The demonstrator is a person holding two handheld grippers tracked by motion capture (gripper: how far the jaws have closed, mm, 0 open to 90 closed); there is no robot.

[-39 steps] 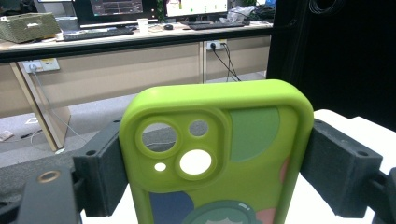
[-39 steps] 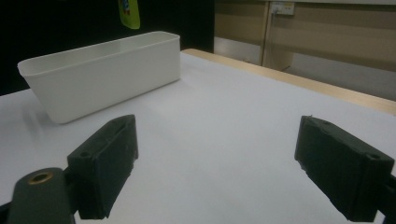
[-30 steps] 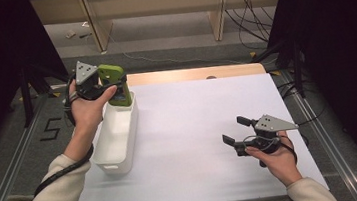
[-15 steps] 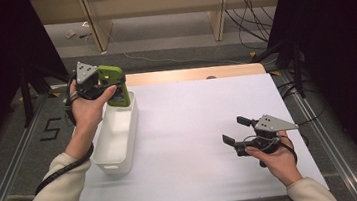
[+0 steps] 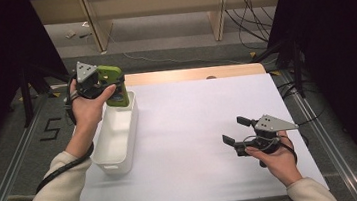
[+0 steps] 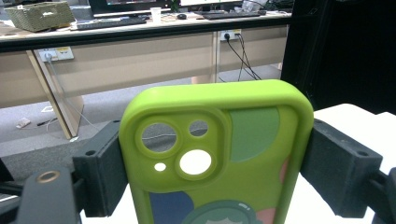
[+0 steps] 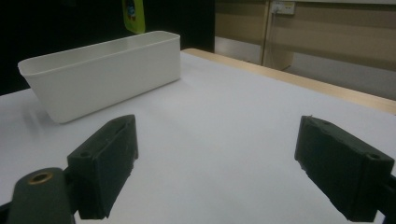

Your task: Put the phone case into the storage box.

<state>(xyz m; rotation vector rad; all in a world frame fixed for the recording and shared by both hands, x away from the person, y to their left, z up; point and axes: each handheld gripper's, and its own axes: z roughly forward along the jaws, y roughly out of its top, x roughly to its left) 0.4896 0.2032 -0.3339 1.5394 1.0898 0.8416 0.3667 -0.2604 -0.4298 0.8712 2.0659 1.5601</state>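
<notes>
My left gripper [image 5: 109, 85] is shut on a green phone case [image 5: 114, 86], held upright over the far end of the white bin [image 5: 108, 160]. In the left gripper view the green phone case [image 6: 219, 163] stands between the two black jaws, its camera cutouts facing me. My right gripper [image 5: 235, 130] rests low over the white table [image 5: 193, 114] at the near right, open, nothing between its jaws. From the right gripper view the white bin [image 7: 102, 70] lies far left, with the green phone case [image 7: 133, 15] above its far end.
A wooden strip [image 5: 194, 73] runs along the table's far edge. Desk legs and cables [image 5: 256, 2] stand on the floor beyond. Dark panels flank both sides of the table.
</notes>
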